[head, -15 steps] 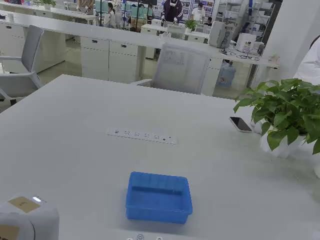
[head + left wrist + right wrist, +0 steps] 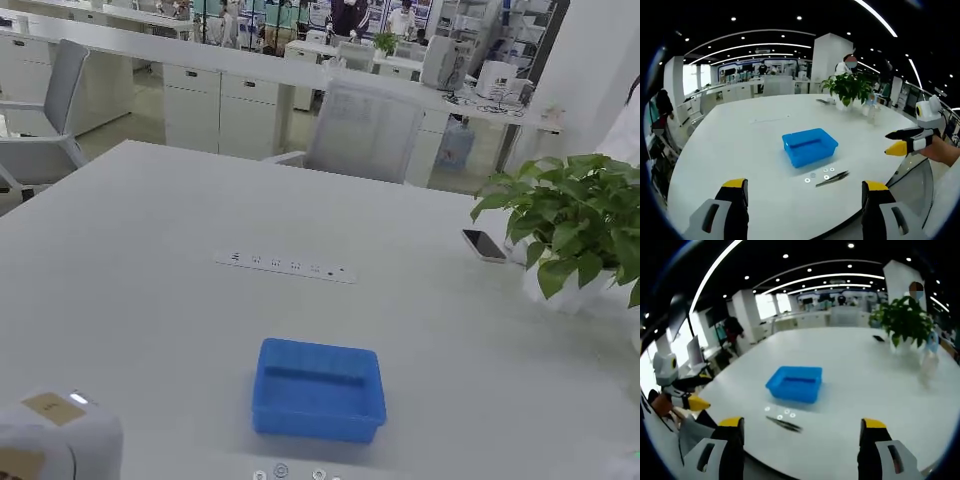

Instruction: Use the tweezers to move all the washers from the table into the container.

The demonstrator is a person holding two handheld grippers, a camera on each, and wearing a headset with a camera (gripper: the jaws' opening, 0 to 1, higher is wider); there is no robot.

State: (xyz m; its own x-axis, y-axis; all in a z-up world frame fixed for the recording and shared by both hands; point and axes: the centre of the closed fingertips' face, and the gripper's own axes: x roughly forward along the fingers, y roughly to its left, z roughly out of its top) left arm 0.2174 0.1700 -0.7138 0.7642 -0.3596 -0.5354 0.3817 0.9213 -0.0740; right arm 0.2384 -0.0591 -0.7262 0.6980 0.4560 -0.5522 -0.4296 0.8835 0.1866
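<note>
While you hold both tools at the near edge of the round-cornered white table [image 2: 150, 300], the left gripper [image 2: 804, 184] has its black, yellow-tipped jaws spread wide apart, with nothing between them. The right gripper [image 2: 801, 422] is just as widely spread and also grips nothing. Both hang in the air, apart from everything on the table.

Closest to you on the tabletop lie the slim dark metal tweezers [image 2: 784, 424], flat and untouched by either gripper. Just beyond them sit several small silver ring-shaped washers [image 2: 822, 175], scattered in a loose cluster on the bare table. They lie between the tweezers and the shallow blue rectangular plastic container [image 2: 318, 390], close to its near wall but outside it.

Farther back, a flat white power strip [image 2: 285, 267] is set into the middle of the table. Off to your right, a dark smartphone [image 2: 483, 245] lies beside a leafy green plant in a white pot [image 2: 570, 220]. Behind the table's far edge stands a pale grey mesh office chair [image 2: 365, 130].
</note>
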